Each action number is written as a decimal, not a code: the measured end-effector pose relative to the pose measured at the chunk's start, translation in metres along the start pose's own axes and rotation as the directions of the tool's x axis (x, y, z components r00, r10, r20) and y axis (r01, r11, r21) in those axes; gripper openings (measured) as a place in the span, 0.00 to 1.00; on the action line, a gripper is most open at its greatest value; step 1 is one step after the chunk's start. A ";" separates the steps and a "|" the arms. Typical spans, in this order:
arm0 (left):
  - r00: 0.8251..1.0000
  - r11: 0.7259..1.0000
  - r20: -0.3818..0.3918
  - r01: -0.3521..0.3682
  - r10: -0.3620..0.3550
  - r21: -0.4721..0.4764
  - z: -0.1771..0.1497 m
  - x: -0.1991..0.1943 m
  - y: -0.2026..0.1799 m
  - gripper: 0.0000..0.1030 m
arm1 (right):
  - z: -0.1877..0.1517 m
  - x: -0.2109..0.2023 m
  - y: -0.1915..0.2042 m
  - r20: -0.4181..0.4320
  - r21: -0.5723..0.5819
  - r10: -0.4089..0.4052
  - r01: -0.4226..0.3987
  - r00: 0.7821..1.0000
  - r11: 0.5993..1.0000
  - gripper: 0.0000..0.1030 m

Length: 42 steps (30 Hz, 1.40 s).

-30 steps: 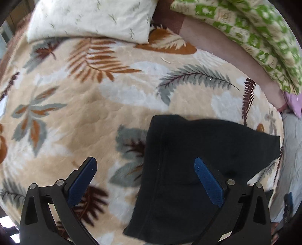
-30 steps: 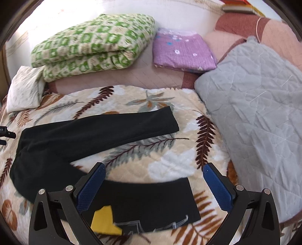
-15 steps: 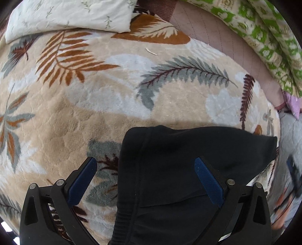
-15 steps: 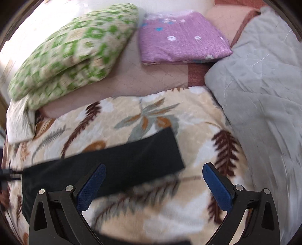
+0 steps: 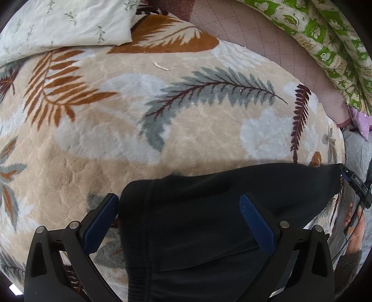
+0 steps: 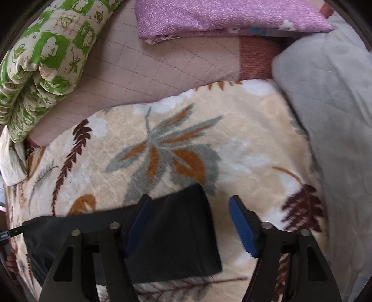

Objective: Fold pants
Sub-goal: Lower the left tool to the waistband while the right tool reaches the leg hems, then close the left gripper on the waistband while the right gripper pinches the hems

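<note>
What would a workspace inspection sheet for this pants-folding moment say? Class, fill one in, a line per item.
Surface: beige leaf-print blanket spread on a bed.
Job's things: black pants lying on the blanket; one leg end reaches under the right hand-held gripper.
Clutter: small pale scrap on the blanket.
Grippers: left hand-held gripper open over the waistband; right hand-held gripper closing, leg end between its fingers, pads not yet pressing.
Cables: nothing seen for certain.
Surroundings: white pillow, green patterned quilt, folded purple cloth, grey quilted cover.
</note>
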<state>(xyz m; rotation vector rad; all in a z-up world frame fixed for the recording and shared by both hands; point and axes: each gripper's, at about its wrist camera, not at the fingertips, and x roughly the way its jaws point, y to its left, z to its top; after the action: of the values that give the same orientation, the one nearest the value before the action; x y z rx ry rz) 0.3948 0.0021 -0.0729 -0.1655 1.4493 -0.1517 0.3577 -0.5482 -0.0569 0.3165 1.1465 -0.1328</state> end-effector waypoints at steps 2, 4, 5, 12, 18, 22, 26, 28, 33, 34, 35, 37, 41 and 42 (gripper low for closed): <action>1.000 1.000 -0.003 0.000 0.000 -0.011 0.002 0.002 -0.001 1.00 | 0.002 0.010 0.003 -0.034 -0.013 -0.012 0.012 0.999 1.000 0.52; 1.000 1.000 -0.002 -0.015 0.015 -0.022 0.004 0.004 0.000 0.79 | 0.001 0.017 0.009 -0.059 -0.026 -0.020 0.018 0.998 1.000 0.32; 1.000 0.999 -0.013 -0.027 0.026 -0.026 0.004 0.005 0.001 0.70 | 0.000 0.019 0.011 -0.066 -0.038 -0.030 0.028 0.997 0.999 0.31; 0.998 0.995 -0.054 0.012 -0.017 -0.098 0.004 0.005 0.018 0.30 | -0.009 0.005 0.029 -0.009 -0.141 -0.058 0.056 0.998 0.988 0.11; 0.999 0.995 0.038 0.011 -0.008 -0.100 -0.007 -0.026 0.013 0.27 | -0.014 -0.029 0.029 0.042 -0.151 -0.061 0.066 0.997 0.986 0.11; 0.996 0.994 0.092 0.009 0.001 -0.108 -0.020 -0.048 0.015 0.27 | -0.018 -0.047 0.035 0.064 -0.176 -0.071 0.081 0.995 0.981 0.11; 0.990 0.994 0.139 0.019 -0.003 -0.112 -0.031 -0.068 0.019 0.27 | -0.030 -0.064 0.040 0.092 -0.209 -0.083 0.101 0.992 0.973 0.11; 0.988 0.993 0.156 0.020 -0.002 -0.112 -0.037 -0.075 0.019 0.27 | -0.038 -0.072 0.041 0.109 -0.218 -0.076 0.099 0.991 0.971 0.11; 0.980 0.994 0.201 0.025 -0.003 -0.105 -0.058 -0.090 0.019 0.26 | -0.062 -0.095 0.039 0.157 -0.226 -0.050 0.085 0.986 0.970 0.11; 0.978 0.994 0.207 0.025 -0.003 -0.106 -0.064 -0.092 0.019 0.26 | -0.067 -0.098 0.037 0.162 -0.221 -0.046 0.081 0.986 0.972 0.11; 0.978 0.994 0.209 0.025 -0.003 -0.105 -0.069 -0.094 0.020 0.26 | -0.073 -0.102 0.034 0.168 -0.209 -0.037 0.072 0.985 0.975 0.11; 0.976 0.994 0.220 0.029 -0.006 -0.102 -0.080 -0.097 0.021 0.25 | -0.085 -0.106 0.030 0.176 -0.197 -0.024 0.059 0.984 0.979 0.11; 0.972 0.996 0.235 0.031 -0.009 -0.089 -0.103 -0.104 0.022 0.25 | -0.114 -0.113 0.023 0.175 -0.183 -0.009 0.042 0.985 0.982 0.11; 0.971 0.996 0.239 0.033 -0.011 -0.086 -0.109 -0.106 0.022 0.25 | -0.124 -0.115 0.022 0.171 -0.183 -0.007 0.039 0.985 0.982 0.11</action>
<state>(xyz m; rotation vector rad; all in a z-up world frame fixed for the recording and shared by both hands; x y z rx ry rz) 0.2745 0.0429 0.0133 -0.2643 1.2156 -0.0819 0.2082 -0.4954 0.0053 0.1238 0.9849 -0.0711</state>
